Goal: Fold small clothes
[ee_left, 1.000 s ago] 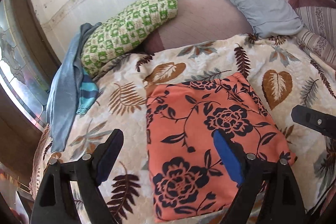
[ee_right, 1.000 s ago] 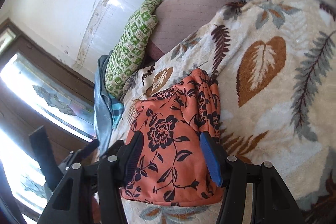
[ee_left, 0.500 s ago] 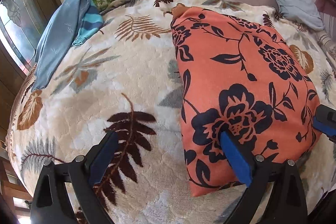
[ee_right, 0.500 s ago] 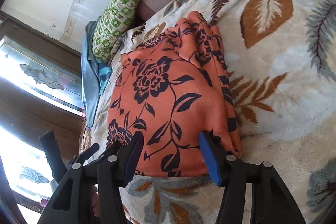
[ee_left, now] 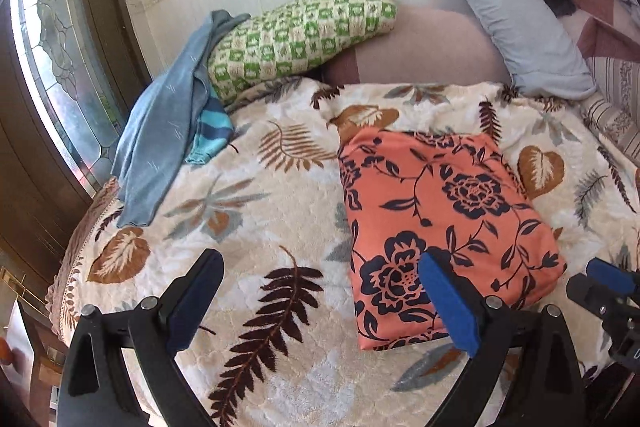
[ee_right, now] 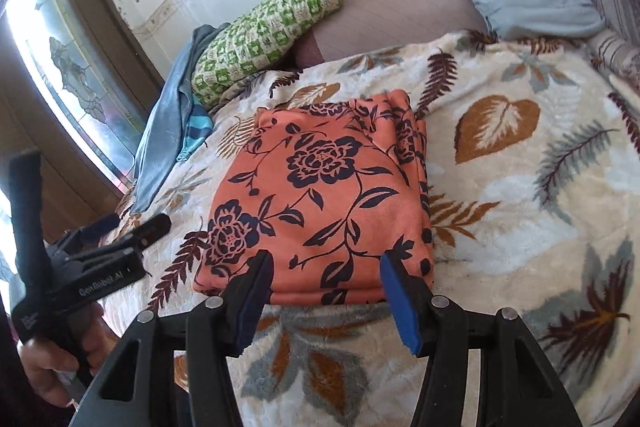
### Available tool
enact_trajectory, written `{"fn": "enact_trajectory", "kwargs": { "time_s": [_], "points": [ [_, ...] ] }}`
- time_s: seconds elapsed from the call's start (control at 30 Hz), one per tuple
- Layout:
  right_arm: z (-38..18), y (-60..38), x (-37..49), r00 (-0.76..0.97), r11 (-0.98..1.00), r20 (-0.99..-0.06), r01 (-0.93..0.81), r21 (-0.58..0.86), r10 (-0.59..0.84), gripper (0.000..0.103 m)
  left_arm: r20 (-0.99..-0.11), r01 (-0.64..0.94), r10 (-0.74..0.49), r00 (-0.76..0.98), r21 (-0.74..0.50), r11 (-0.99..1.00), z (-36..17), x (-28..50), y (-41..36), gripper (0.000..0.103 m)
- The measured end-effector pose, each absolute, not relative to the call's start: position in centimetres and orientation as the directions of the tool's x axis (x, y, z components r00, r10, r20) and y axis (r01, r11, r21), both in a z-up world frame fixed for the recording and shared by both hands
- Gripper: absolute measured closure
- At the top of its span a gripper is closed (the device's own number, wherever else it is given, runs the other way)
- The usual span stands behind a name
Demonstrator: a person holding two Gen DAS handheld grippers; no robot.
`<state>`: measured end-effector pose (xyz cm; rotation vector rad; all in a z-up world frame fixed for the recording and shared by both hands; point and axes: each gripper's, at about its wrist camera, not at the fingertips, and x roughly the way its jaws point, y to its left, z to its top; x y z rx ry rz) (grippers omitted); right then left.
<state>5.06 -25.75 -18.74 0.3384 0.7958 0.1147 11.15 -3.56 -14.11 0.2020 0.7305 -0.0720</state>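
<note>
A folded orange cloth with dark blue flowers (ee_left: 440, 223) lies flat on the leaf-print blanket (ee_left: 248, 227); it also shows in the right wrist view (ee_right: 320, 195). My left gripper (ee_left: 320, 291) is open and empty, above the blanket at the cloth's near left corner. My right gripper (ee_right: 326, 295) is open and empty, just short of the cloth's near edge. The right gripper shows at the right edge of the left wrist view (ee_left: 600, 291). The left gripper, held by a hand, shows in the right wrist view (ee_right: 132, 227).
A blue garment (ee_left: 160, 147) hangs over the blanket's far left edge by a window (ee_left: 52, 67). A green checked pillow (ee_left: 296, 35), a pink cushion (ee_left: 420, 55) and a grey pillow (ee_left: 516, 27) lie along the back wall.
Both grippers pulled back and up from the folded cloth, so more of the bed shows. Both stayed open. The cloth lies as before.
</note>
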Motion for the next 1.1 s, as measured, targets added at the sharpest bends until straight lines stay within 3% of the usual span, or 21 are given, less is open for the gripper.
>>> {"fn": "enact_trajectory", "kwargs": {
  "time_s": [0.53,1.1],
  "points": [
    [-10.6,-25.7,-1.2,0.789,0.975,-0.604,0.033,0.219,0.108,0.042,-0.583,0.130,-0.021,0.812,0.147,0.981,-8.1,5.7,-1.6,0.005],
    [-7.9,-22.8,-2.2,0.834,0.989,-0.541,-0.035,0.146,0.109,0.041,-0.551,0.110,-0.022,0.834,0.127,0.986,-5.6,4.3,-0.7,0.005]
  ]
}}
